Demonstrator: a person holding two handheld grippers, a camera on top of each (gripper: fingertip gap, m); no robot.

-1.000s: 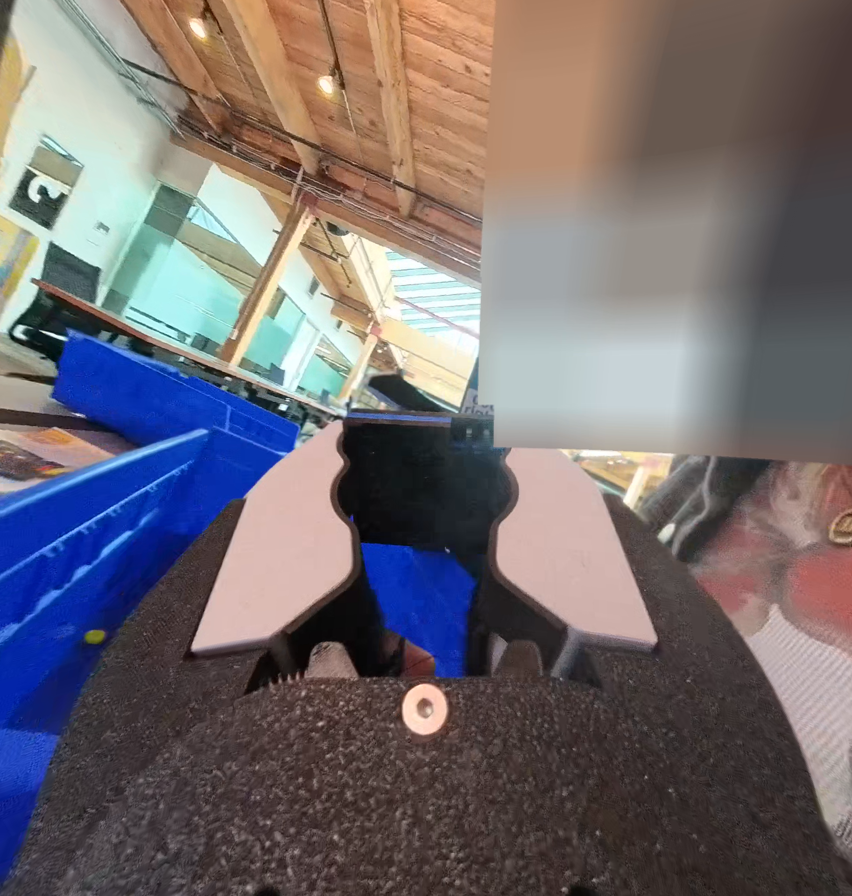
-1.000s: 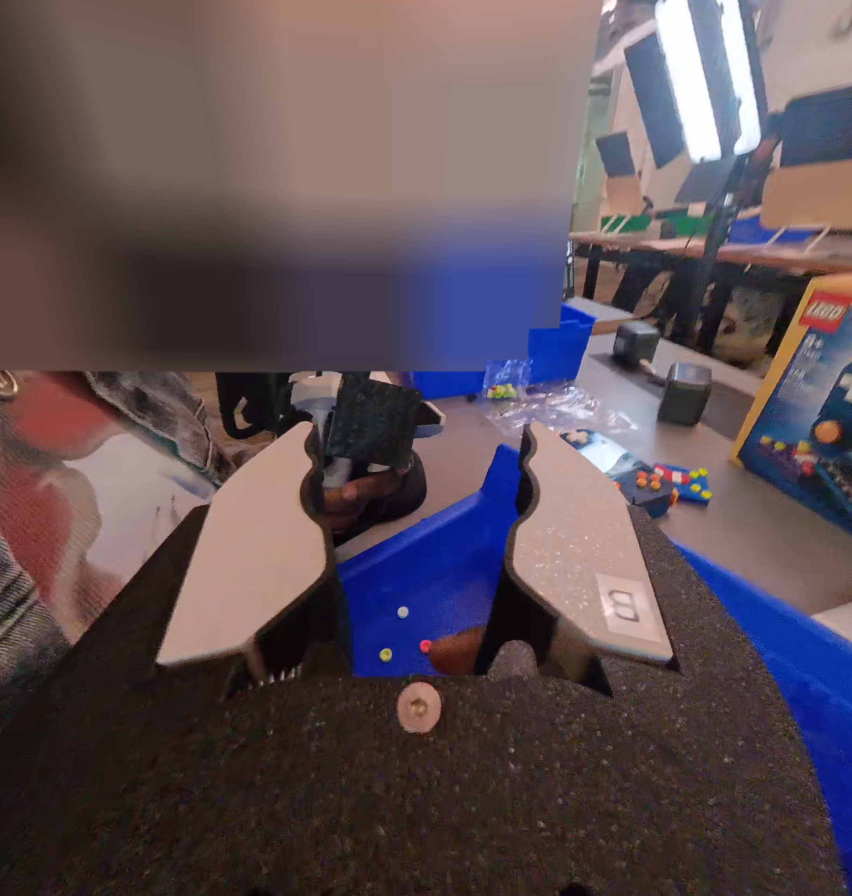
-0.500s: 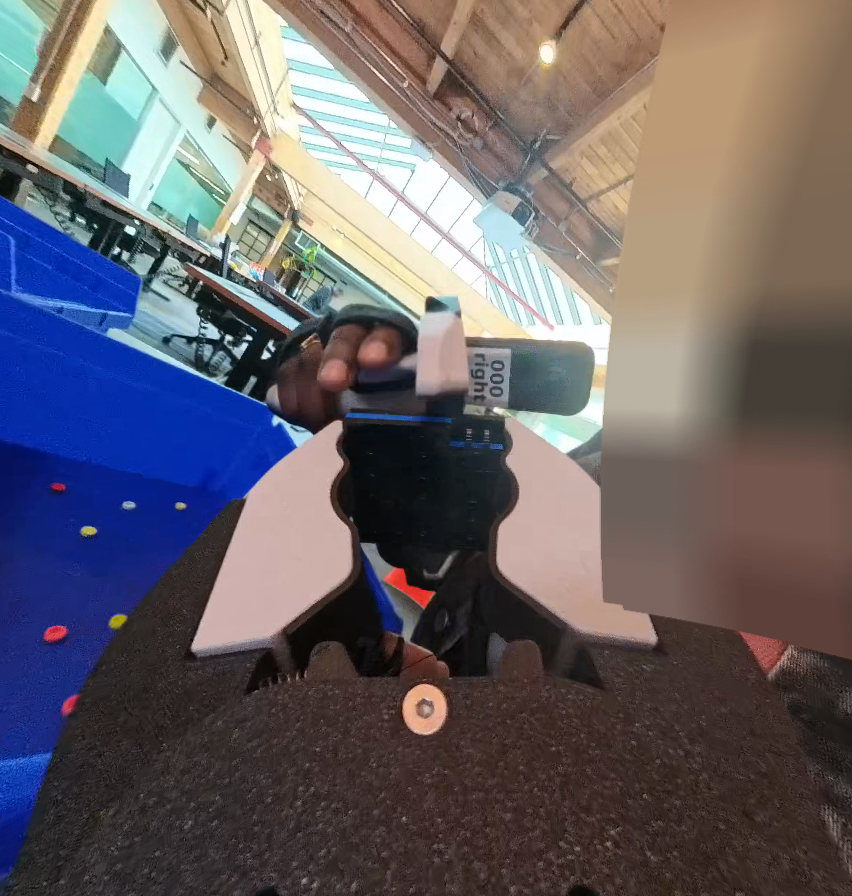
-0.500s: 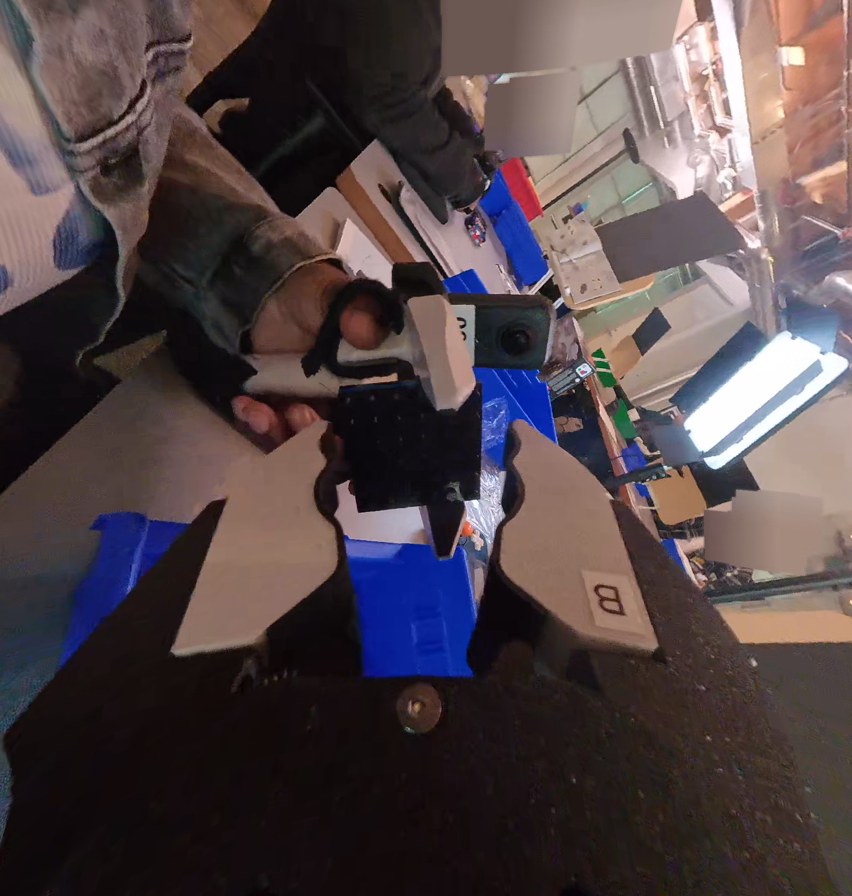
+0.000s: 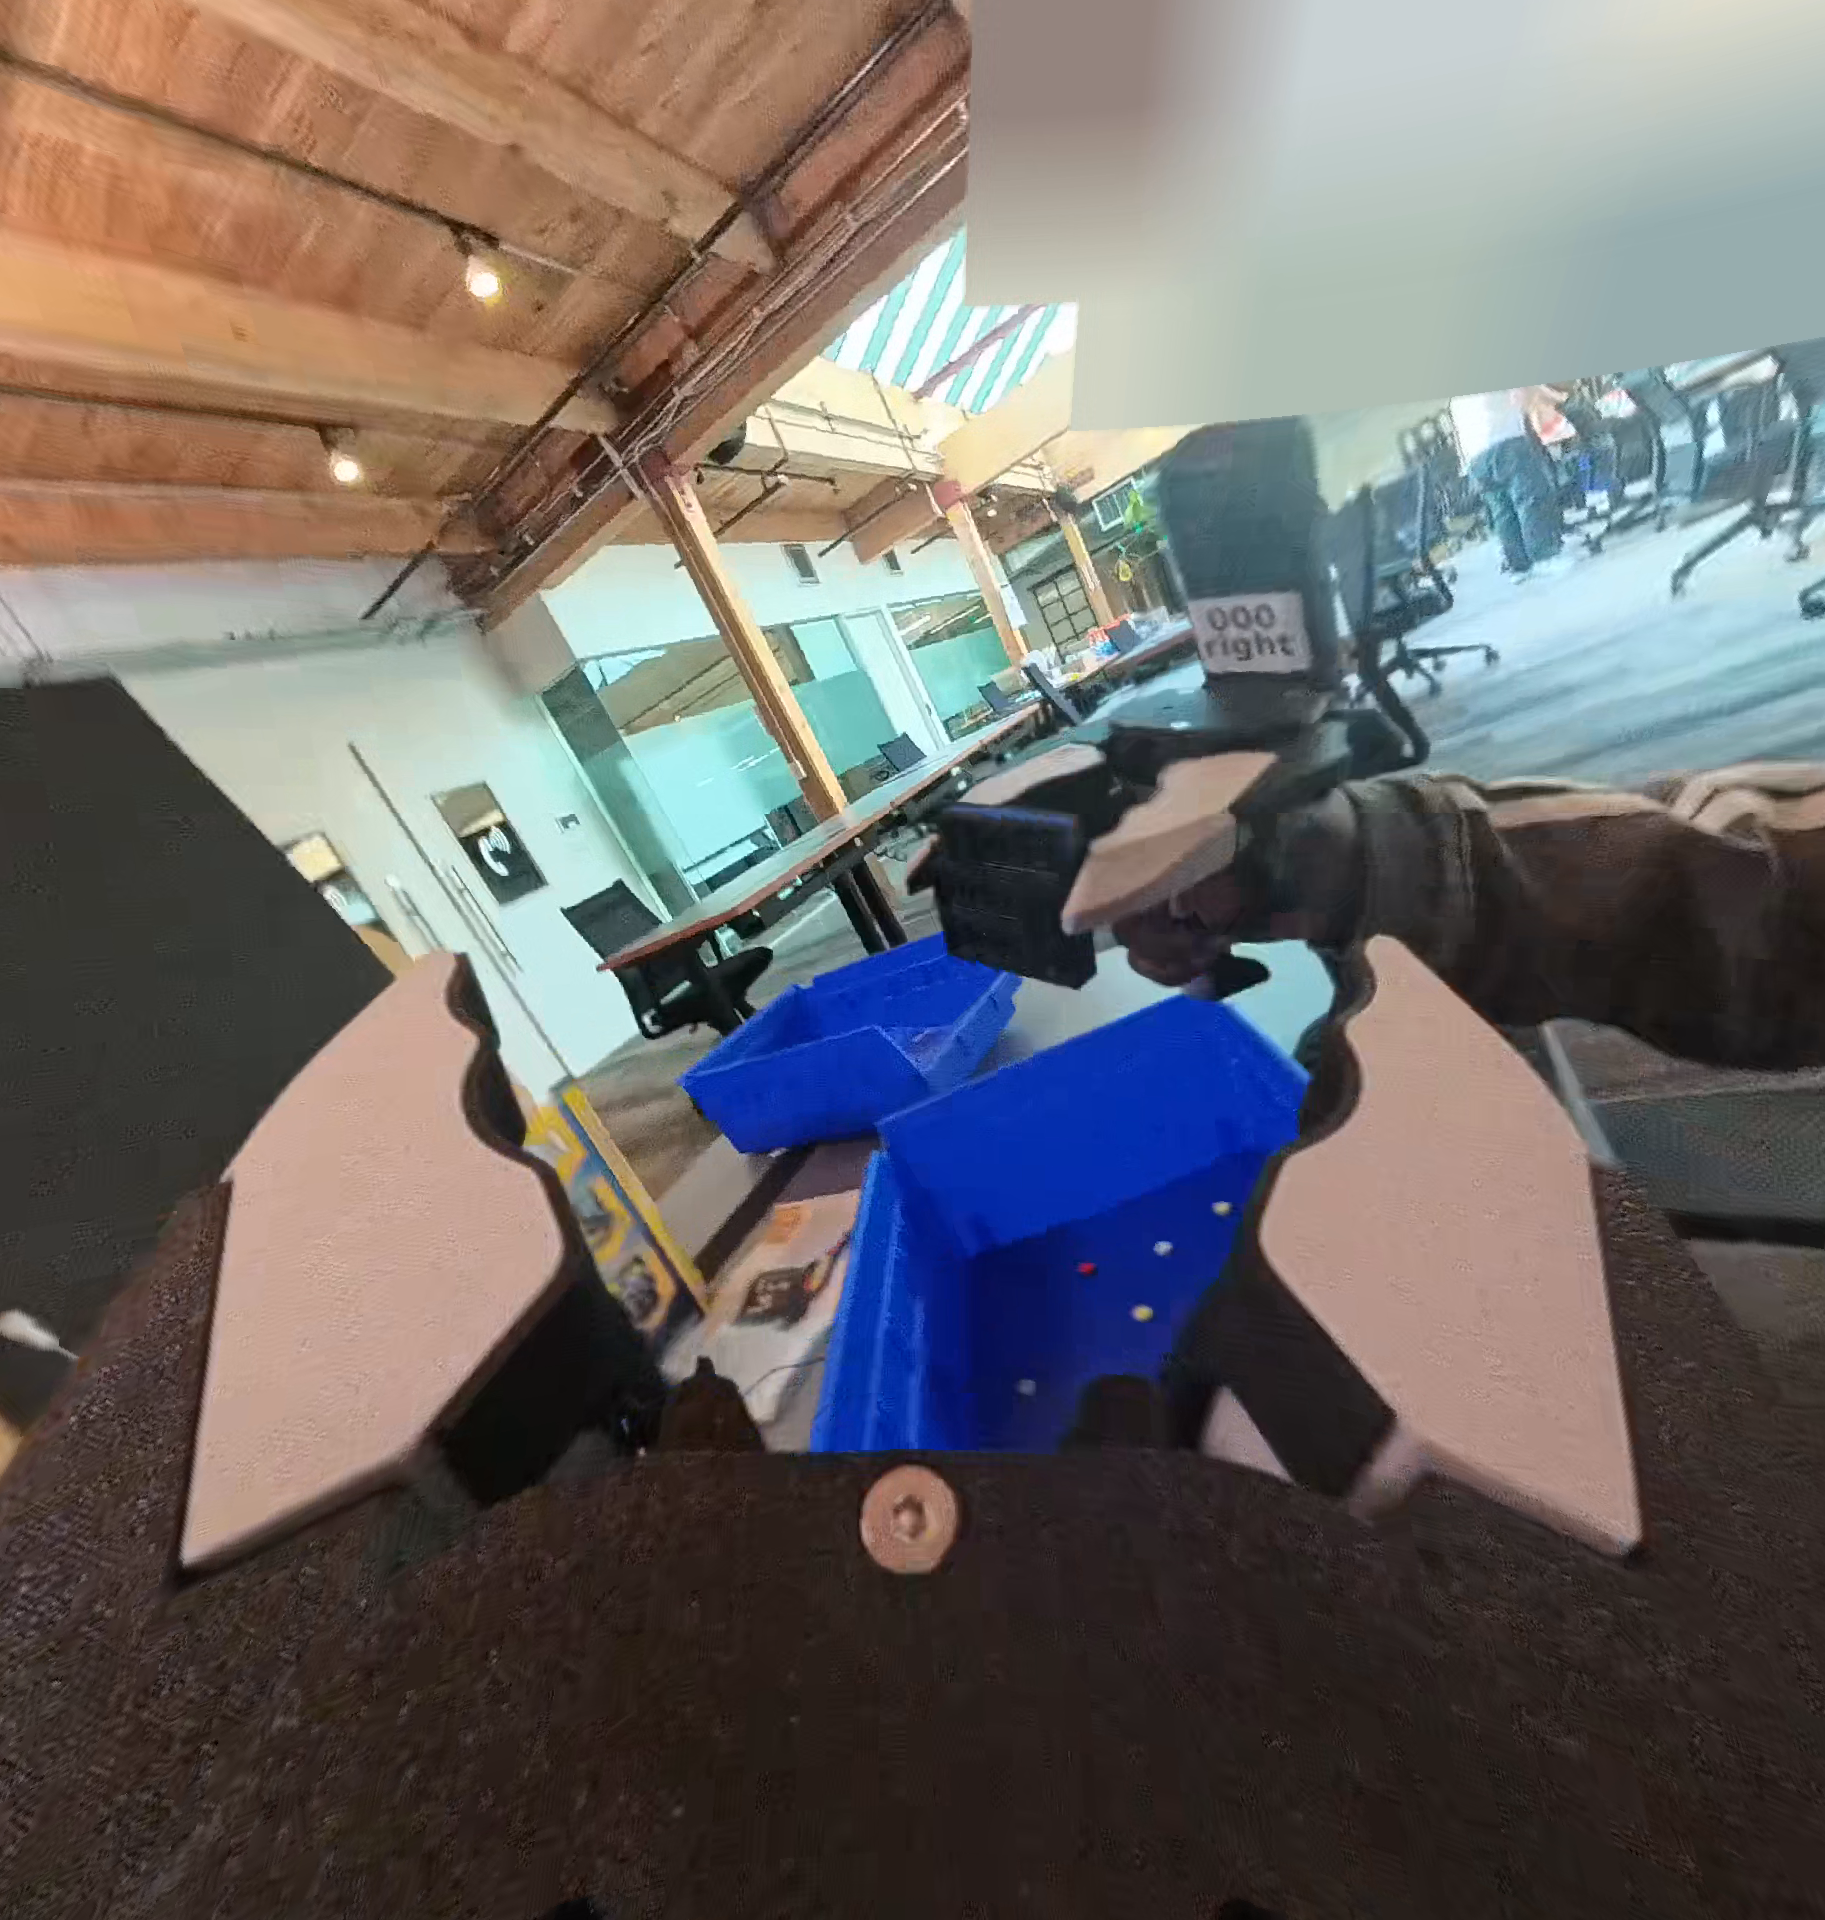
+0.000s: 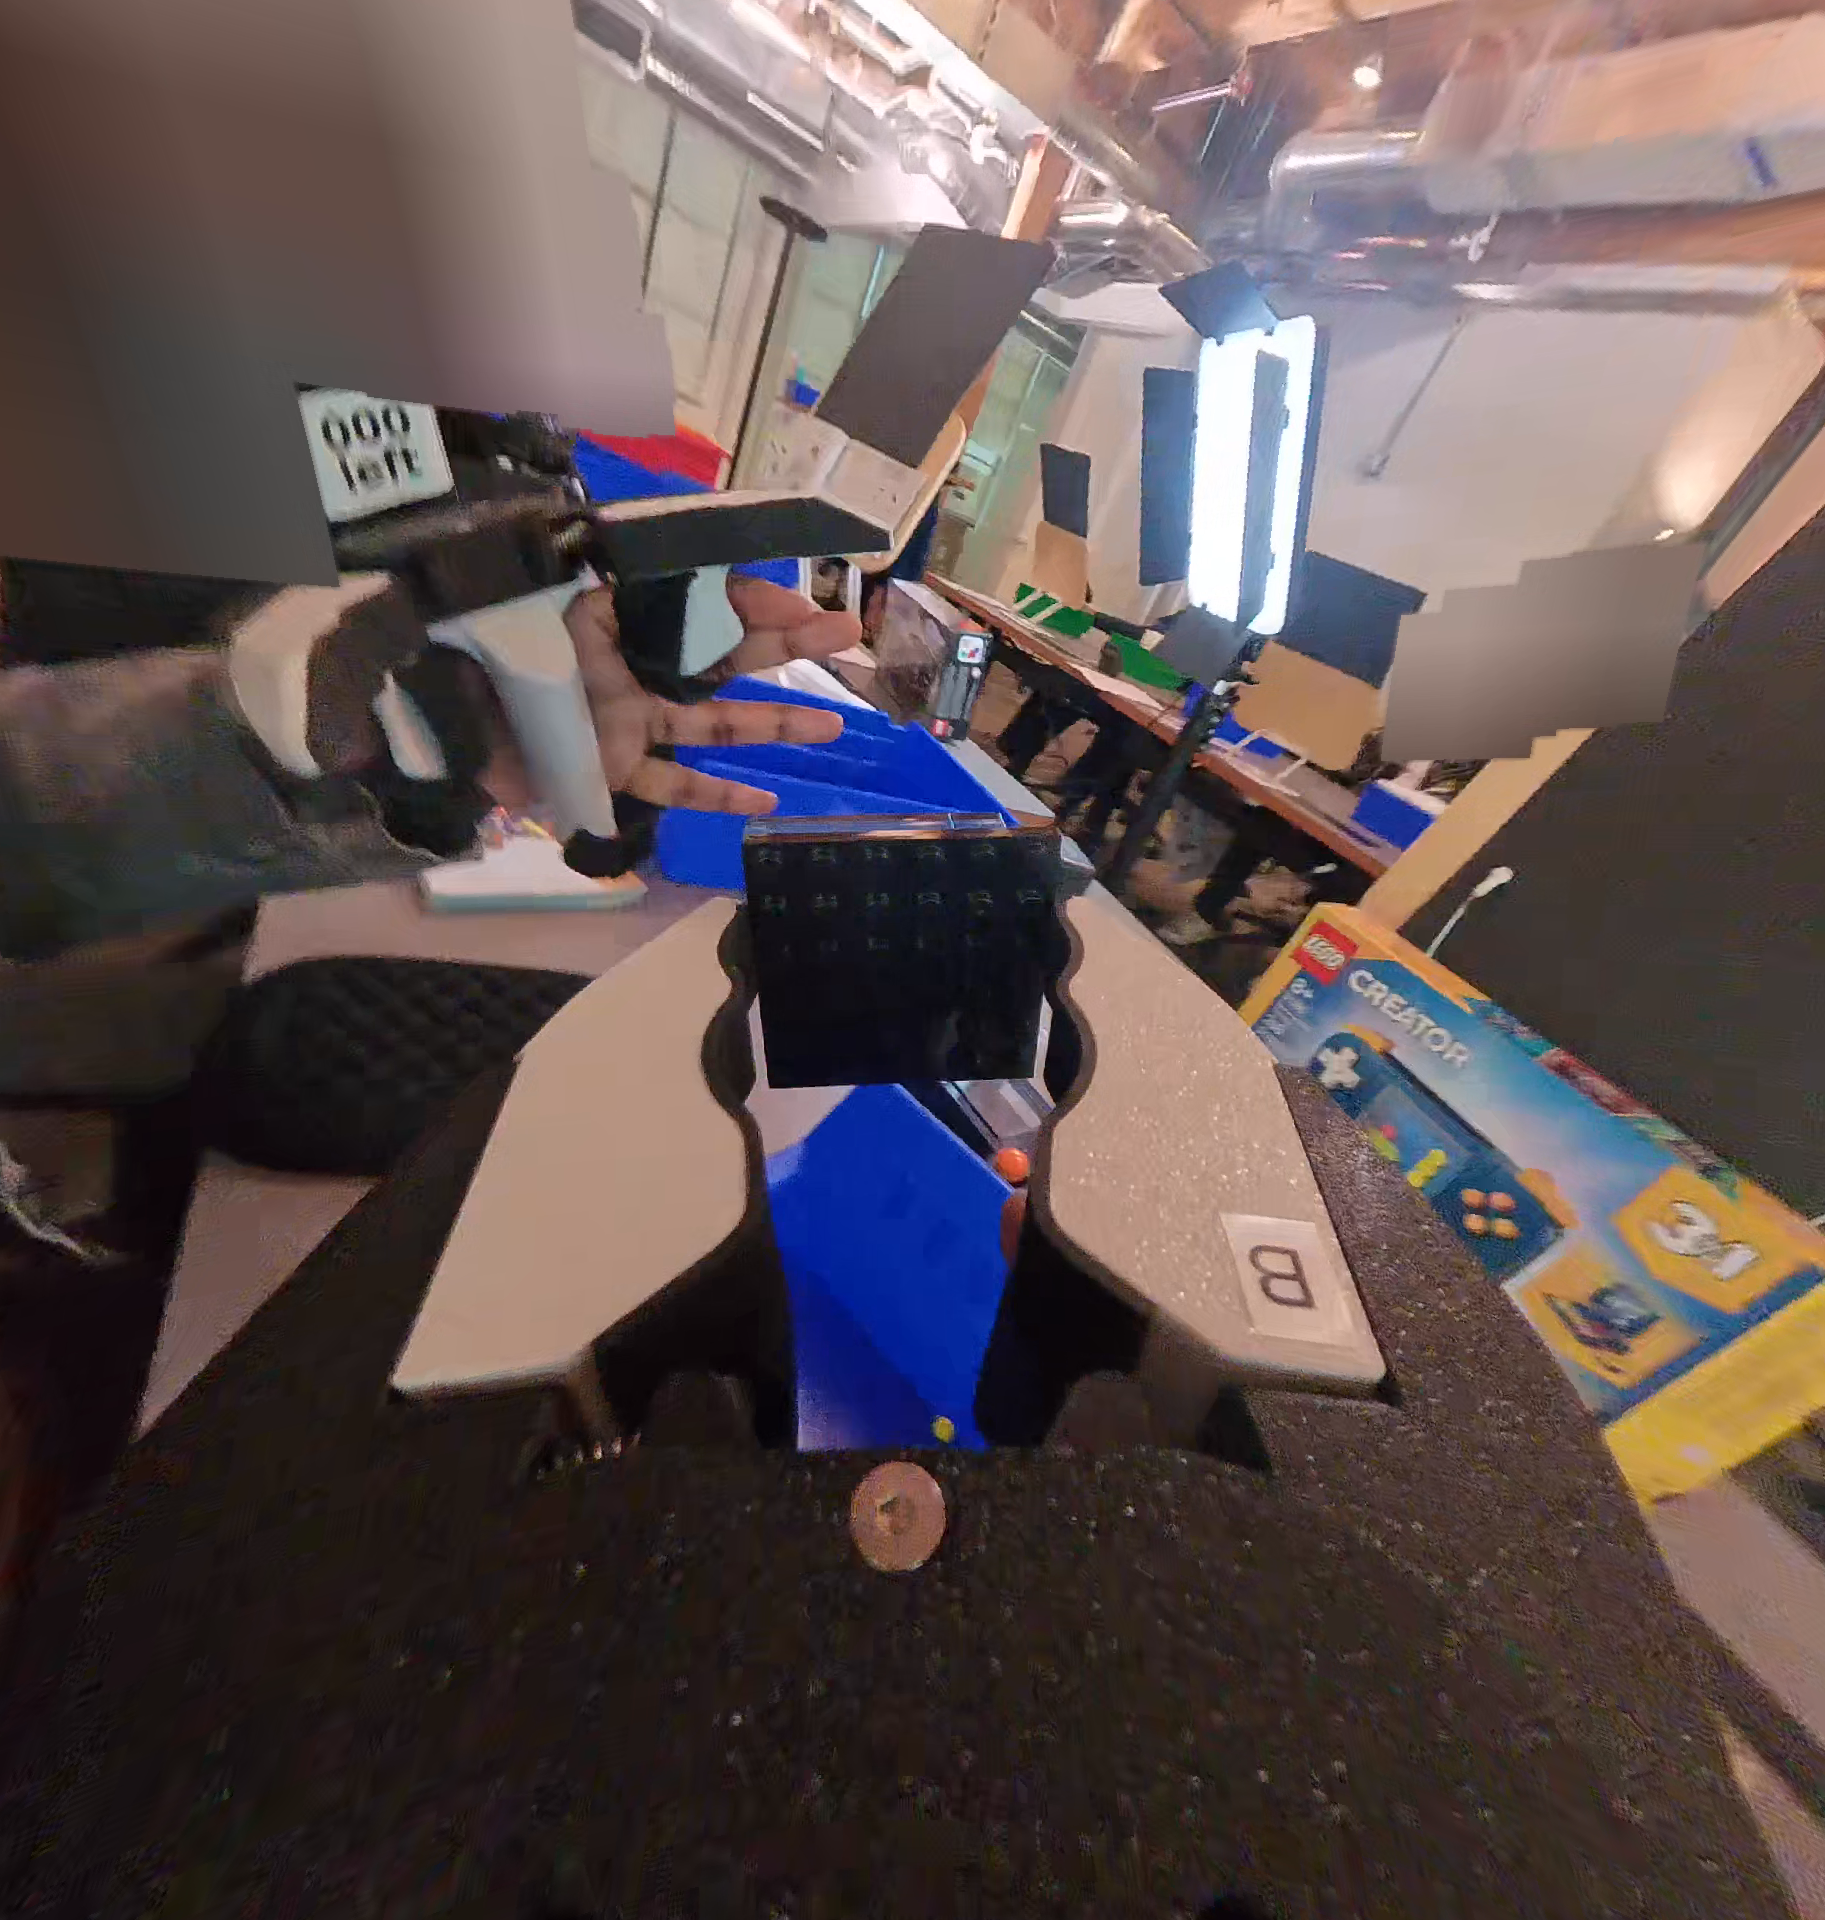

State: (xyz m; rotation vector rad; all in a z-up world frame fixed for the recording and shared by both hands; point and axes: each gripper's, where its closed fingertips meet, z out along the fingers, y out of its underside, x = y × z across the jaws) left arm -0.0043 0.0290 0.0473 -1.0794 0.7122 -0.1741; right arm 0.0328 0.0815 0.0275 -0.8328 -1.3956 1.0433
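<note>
Right wrist view, items by descending size: grey tabletop (image 6: pixel 264 1226), bearing all that follows; printed cardboard toy-brick box in blue and yellow (image 6: pixel 1573 1174), lying flat at the table's right edge; blue plastic bin (image 6: pixel 887 1278), open-topped, directly below the right gripper, with a yellow stud and an orange piece visible in it; second blue plastic bin (image 6: pixel 846 769), farther back; black quilted pad (image 6: pixel 368 1039), left of the near bin; left gripper (image 6: pixel 752 540), held aloft at upper left, the hand (image 6: pixel 700 717) under it with fingers spread off the handle; right gripper (image 6: pixel 897 987), closed on a black square studded plastic building plate (image 6: pixel 897 966), pinched by its two side edges at the fingertips, studs facing the camera, above the near bin and touching nothing else. Handling, by judgement: plate light, rigid, smooth-edged, apt to pivot or slip if pinched near a corner; hold best taken across opposite edges at mid-length, as it now sits. Left wrist view: left gripper (image 5: pixel 903 1081), fingers spread wide apart with nothing between them, well apart from the plate; near blue bin (image 5: pixel 1074 1195) below it, holding scattered small round studs (image 5: pixel 1145 1311) in yellow, red and white; right gripper (image 5: pixel 1084 862) with the plate, raised beyond.
</note>
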